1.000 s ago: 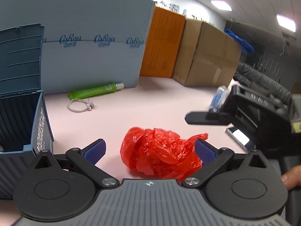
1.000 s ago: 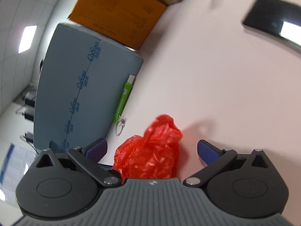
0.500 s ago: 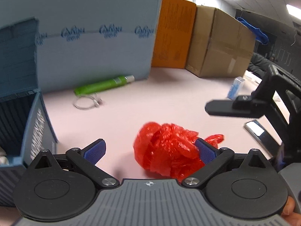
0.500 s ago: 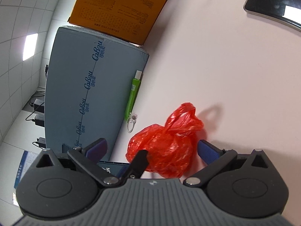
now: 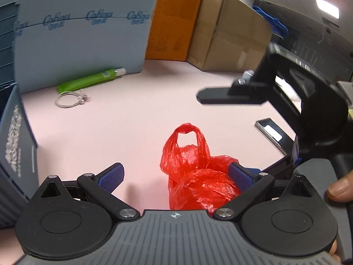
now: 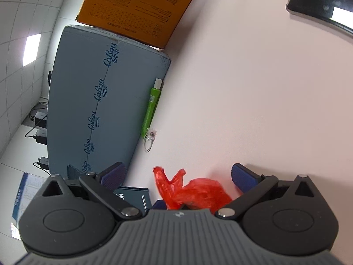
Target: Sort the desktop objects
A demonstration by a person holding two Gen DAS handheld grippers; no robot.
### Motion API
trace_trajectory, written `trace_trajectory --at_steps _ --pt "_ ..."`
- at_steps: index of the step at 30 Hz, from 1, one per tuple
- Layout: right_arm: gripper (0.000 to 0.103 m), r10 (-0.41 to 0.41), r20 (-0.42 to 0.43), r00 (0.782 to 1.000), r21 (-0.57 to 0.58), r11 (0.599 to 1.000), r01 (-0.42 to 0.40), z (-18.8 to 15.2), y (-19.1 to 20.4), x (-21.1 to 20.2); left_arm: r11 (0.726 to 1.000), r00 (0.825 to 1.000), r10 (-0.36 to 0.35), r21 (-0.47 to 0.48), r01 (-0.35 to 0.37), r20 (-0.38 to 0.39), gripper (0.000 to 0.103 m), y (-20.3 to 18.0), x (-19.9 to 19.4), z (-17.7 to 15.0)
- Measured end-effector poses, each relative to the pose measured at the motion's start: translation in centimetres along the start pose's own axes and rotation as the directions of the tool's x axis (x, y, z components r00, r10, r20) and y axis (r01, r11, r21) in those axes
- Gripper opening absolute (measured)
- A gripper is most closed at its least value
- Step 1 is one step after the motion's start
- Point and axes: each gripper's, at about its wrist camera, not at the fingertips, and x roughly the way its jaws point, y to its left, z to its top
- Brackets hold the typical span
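My left gripper (image 5: pixel 175 174) is spread wide, the crumpled red bag (image 5: pixel 198 176) against its right pad on the pink desk. My right gripper (image 6: pixel 178 176), also spread, hovers above the bag. I should centre the bag before squeezing, catching the bulk, not a loose handle.

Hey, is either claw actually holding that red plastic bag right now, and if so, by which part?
Neither. The left claw is open around the red bag; only its right finger appears to touch it. The right claw is open above.

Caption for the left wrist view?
Open left tool around a red bag on the pink table; right tool above.
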Motion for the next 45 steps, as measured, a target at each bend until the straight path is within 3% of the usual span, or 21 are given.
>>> trace_trajectory --at_steps 8,14,20,31,33,34,35,36,45 --pt "0.103 -0.028 0.015 0.999 -0.092 0.995 0.029 -0.5 0.8 -0.3 0.999 0.998 0.014 -0.037 -0.012 0.059 0.101 0.8 -3.0 -0.5" --pt "0.103 -0.057 -0.007 0.998 -0.156 0.986 0.055 -1.5 0.7 -0.2 0.999 0.997 -0.018 -0.039 0.021 0.073 0.101 0.0 -4.3 -1.1" --pt "0.103 -0.084 -0.03 0.996 -0.196 0.978 0.076 -1.5 0.3 -0.7 1.0 1.0 -0.02 -0.021 0.021 0.02 0.101 -1.2 -3.9 -2.3" --pt "0.103 -0.094 -0.114 0.989 -0.324 0.945 0.053 -2.0 1.6 0.6 0.997 0.997 0.066 -0.04 -0.068 -0.038 0.1 -1.8 -3.2 -3.3" --pt "0.098 -0.105 -0.129 0.986 -0.353 0.934 0.053 -2.2 1.8 1.0 0.996 0.996 0.078 -0.036 -0.08 -0.049 0.093 -1.8 -3.0 -3.4" --pt "0.093 -0.111 -0.137 0.984 -0.367 0.929 0.053 -2.3 1.9 1.2 0.996 0.995 0.079 -0.034 -0.081 -0.055 0.077 -1.7 -2.9 -3.4" --pt "0.072 -0.117 -0.145 0.983 -0.382 0.923 0.053 -2.4 2.0 1.4 0.996 0.995 0.079 -0.03 -0.081 -0.066 0.052 -1.6 -2.7 -3.4" --pt "0.058 -0.121 -0.153 0.981 -0.394 0.918 0.051 -2.5 2.1 1.6 0.996 0.993 0.079 -0.024 -0.081 -0.083 0.044 -1.6 -2.4 -3.4" --pt "0.055 -0.091 -0.173 0.981 -0.365 0.931 0.022 -2.2 2.0 1.8 0.996 0.993 0.077 -0.031 -0.08 -0.094 0.039 -1.5 -2.2 -3.2"
